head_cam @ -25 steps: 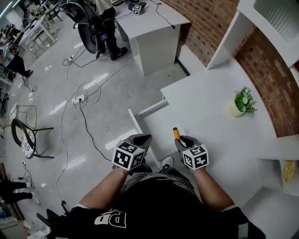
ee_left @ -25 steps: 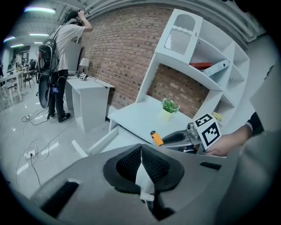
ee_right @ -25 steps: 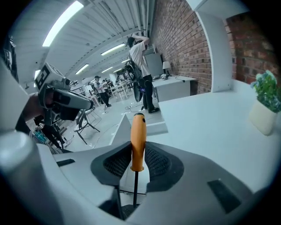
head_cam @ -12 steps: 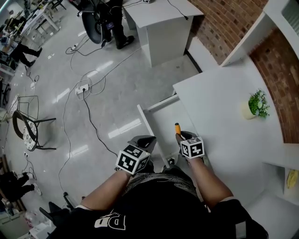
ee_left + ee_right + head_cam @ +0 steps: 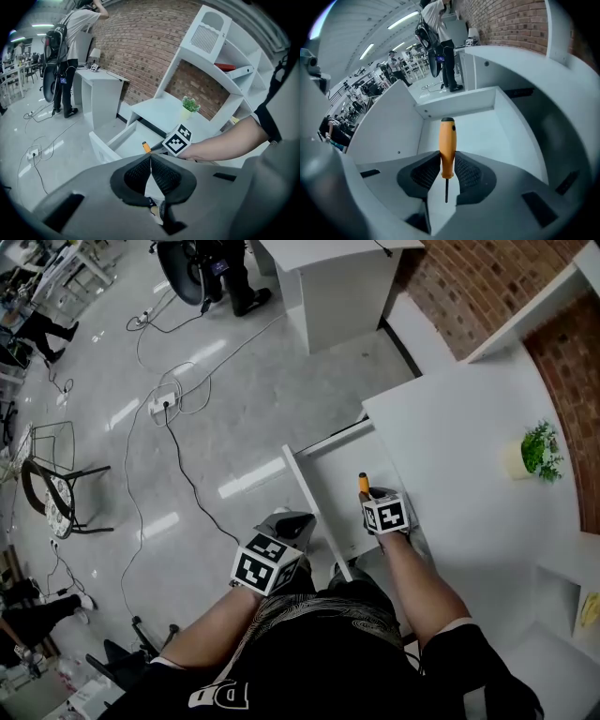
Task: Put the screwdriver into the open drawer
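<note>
**Screwdriver held over the open drawer**

The screwdriver point(image 5: 447, 143) stood at the centre of the right gripper view. Its orange handle pointed away from the camera and its thin dark shaft pointed back toward it. The right gripper point(image 5: 447, 159) had its two ribbed pads pressed on the lower part of the handle, one on each side, so the jaws were only partly closed around it.

Beyond the handle lay the white inside of the open drawer point(image 5: 461, 104), with its side walls and far panel around the tool. Whether the tool touched the drawer floor could not be told.

In the head view the screwdriver point(image 5: 363, 485) showed just right of centre, sticking out past the right gripper point(image 5: 368, 496) over the drawer point(image 5: 302, 486).

The left gripper point(image 5: 290, 521) hung below and left of it, beside the drawer's left wall. In its own view the left gripper point(image 5: 150, 161) had its pads meeting in a thin line with nothing between them.

To the right stretched the white desk point(image 5: 450, 465), with a potted plant point(image 5: 536, 452) at the frame's right edge. A brick wall point(image 5: 464, 287) ran across the upper right, while a power strip point(image 5: 161, 401) with cables and a chair point(image 5: 54, 493) sat on the floor at left.
</note>
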A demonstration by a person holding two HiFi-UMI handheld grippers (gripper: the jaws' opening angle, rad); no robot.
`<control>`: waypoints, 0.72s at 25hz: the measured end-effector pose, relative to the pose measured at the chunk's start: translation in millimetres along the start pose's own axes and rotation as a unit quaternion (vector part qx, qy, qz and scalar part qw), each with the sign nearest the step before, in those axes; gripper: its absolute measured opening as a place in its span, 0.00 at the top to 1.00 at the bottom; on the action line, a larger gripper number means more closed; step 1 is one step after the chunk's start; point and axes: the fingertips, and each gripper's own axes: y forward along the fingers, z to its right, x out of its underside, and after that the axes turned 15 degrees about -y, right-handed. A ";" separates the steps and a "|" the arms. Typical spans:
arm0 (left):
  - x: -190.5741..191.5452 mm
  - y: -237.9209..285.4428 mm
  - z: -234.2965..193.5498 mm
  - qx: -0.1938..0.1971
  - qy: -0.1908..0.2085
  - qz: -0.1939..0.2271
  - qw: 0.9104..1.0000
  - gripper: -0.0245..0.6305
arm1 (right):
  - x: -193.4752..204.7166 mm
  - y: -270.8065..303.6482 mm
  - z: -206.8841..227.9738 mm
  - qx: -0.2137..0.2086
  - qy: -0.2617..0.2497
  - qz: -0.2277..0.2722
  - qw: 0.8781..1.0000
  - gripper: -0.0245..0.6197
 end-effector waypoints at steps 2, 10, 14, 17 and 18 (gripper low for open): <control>2.2 4.3 -5.6 0.000 -0.006 -0.003 1.000 0.93 | 1.9 16.4 1.7 -0.002 -0.008 -0.018 1.000 0.81; 0.7 12.9 -17.0 0.002 -0.020 0.003 1.000 0.93 | -0.2 58.0 10.2 -0.002 -0.029 -0.051 0.998 0.81; 2.7 9.8 -22.4 -0.002 -0.025 -0.001 1.000 0.93 | 4.8 71.4 12.8 -0.001 -0.028 -0.066 0.997 0.81; 5.8 8.2 -23.7 -0.005 -0.029 -0.003 1.000 0.93 | 7.4 75.4 13.1 -0.002 -0.024 -0.072 0.997 0.81; 7.3 8.2 -23.6 -0.006 -0.031 -0.003 1.000 0.93 | 8.6 76.5 12.6 -0.003 -0.023 -0.074 0.997 0.81</control>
